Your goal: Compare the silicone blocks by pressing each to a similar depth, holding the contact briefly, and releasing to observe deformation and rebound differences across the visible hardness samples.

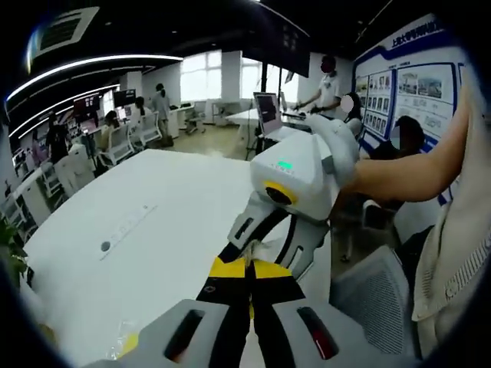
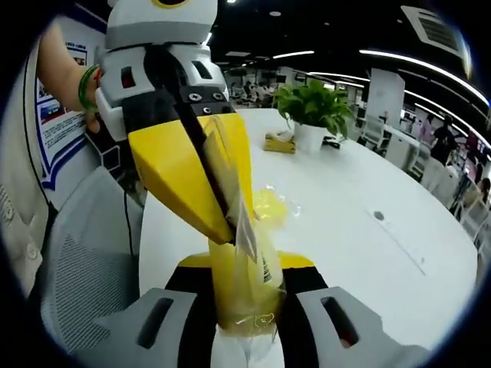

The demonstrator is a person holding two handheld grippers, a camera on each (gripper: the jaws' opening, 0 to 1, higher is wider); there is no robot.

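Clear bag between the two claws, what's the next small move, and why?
Probably ease the left claw and the right claw slightly apart to pull the clear bag open. Both claws are clamped on it above the white table, and the yellow block sits inside it, so the block can't be pressed directly yet.

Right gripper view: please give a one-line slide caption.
Both hand-held grippers pinch a clear bag of yellow blocks above the white table.
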